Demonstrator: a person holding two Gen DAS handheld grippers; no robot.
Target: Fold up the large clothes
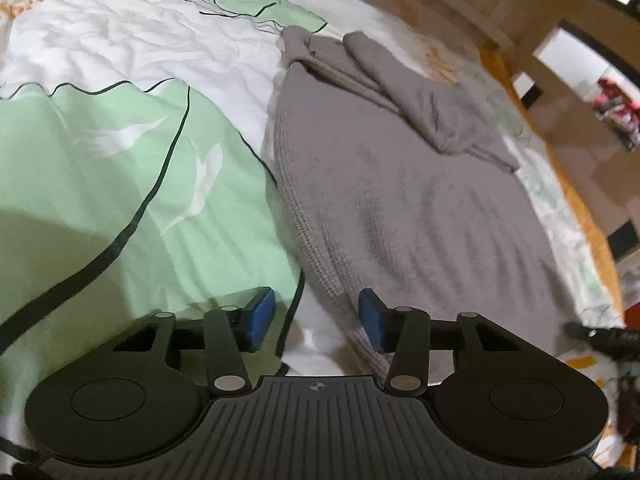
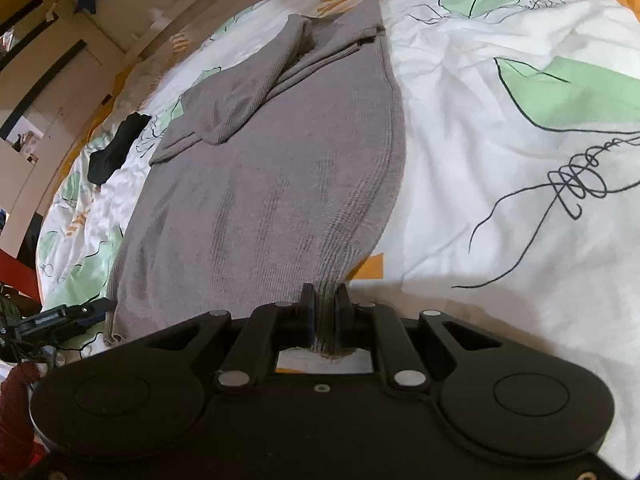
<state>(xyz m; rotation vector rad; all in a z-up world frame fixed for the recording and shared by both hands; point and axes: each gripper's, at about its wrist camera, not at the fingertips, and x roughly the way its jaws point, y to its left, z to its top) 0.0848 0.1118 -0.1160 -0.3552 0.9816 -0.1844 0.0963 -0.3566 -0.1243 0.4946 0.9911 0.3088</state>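
Note:
A grey knit sweater (image 1: 400, 200) lies flat on the bed, folded lengthwise, with a sleeve (image 1: 412, 96) laid across its far part. My left gripper (image 1: 316, 320) is open and empty, hovering over the sweater's near left edge. In the right wrist view the sweater (image 2: 272, 184) stretches away from me. My right gripper (image 2: 325, 312) is shut on the sweater's near hem corner. The left gripper (image 2: 76, 314) shows at the sweater's other near corner.
The bed cover (image 1: 120, 184) is white with green patches and black lines. A black garment (image 2: 116, 148) lies beyond the sweater's left side. A wooden bed frame (image 1: 520, 92) and wall furniture run along the far edge.

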